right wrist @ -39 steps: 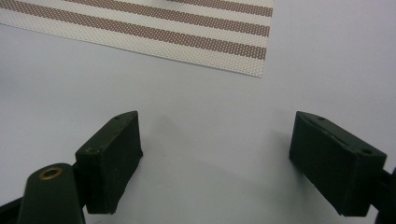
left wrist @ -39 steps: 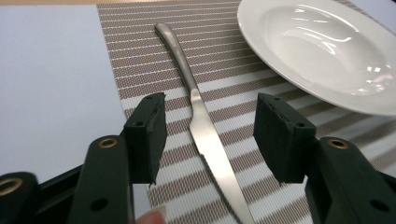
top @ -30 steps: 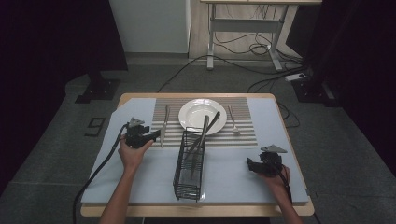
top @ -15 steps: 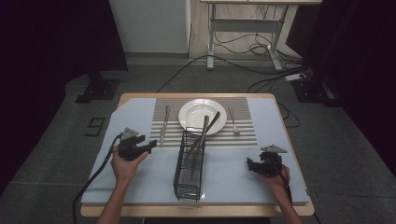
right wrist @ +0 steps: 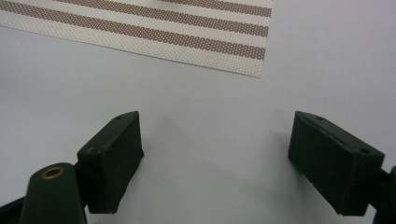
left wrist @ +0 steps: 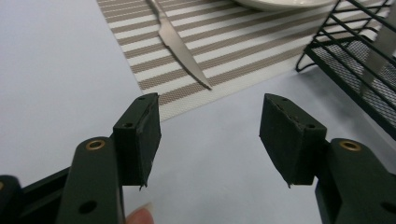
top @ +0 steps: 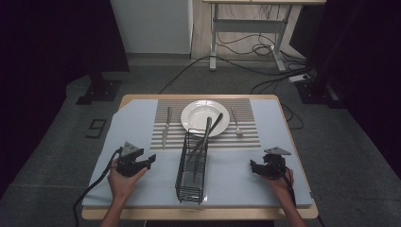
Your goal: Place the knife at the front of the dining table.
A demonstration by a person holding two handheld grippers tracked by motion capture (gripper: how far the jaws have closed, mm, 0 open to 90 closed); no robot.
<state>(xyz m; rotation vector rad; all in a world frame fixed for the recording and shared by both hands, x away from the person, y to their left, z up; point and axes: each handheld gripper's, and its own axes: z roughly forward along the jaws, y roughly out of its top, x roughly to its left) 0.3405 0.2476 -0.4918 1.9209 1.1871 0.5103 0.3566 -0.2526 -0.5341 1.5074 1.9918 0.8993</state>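
a: what are your fingers doing?
b: my left gripper [left wrist: 210, 135] has its fingers [left wrist: 137, 137] spread apart with nothing between them. my right gripper [right wrist: 233, 158] is spread and empty too.
a: what lies beyond them?
b: just ahead of my left fingers, the knife [left wrist: 180, 46] lies flat on the striped mat [left wrist: 243, 46]. the wire rack [left wrist: 359, 60] stands to their right on the surface [top: 142, 189].

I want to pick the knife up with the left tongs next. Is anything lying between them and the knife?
Nothing visible does. The left tongs stand open over bare blue cloth, and the knife lies just ahead on the striped placemat, tip toward them. The wire rack sits off to the side, clear of that path.
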